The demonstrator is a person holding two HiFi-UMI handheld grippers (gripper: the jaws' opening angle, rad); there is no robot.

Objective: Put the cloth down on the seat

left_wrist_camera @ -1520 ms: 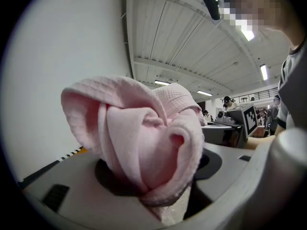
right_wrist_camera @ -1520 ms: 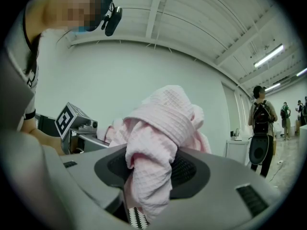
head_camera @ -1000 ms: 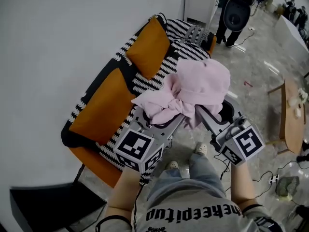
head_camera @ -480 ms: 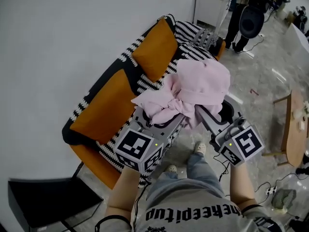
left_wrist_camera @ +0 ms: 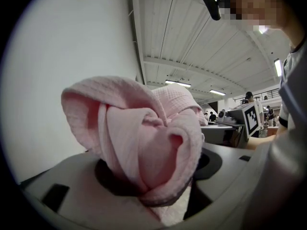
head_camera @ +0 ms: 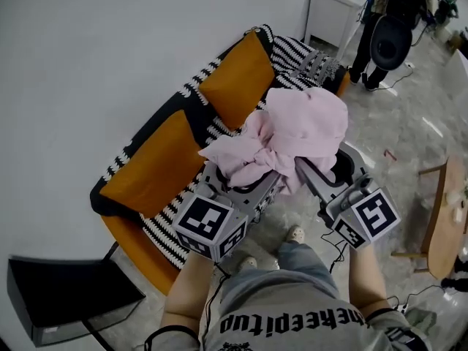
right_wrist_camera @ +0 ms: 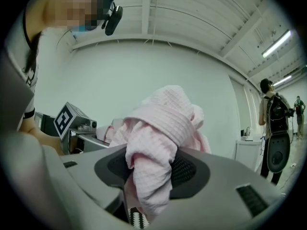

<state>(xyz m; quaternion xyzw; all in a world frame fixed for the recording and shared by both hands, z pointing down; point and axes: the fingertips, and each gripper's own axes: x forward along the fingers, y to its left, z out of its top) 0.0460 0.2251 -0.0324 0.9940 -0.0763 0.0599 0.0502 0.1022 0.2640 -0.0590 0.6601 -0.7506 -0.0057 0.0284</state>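
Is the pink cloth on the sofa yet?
No, the left gripper and right gripper hold the pink cloth up off the sofa.

Bunched pink cloth (head_camera: 307, 126) above striped seat (head_camera: 216, 129)

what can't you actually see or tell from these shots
- Head view: the pink cloth hides the jaw tips of the left gripper and right gripper, plus the sofa seat beneath it.
- Left gripper view: the cloth blocks everything ahead.
- Right gripper view: only a striped sliver shows below.
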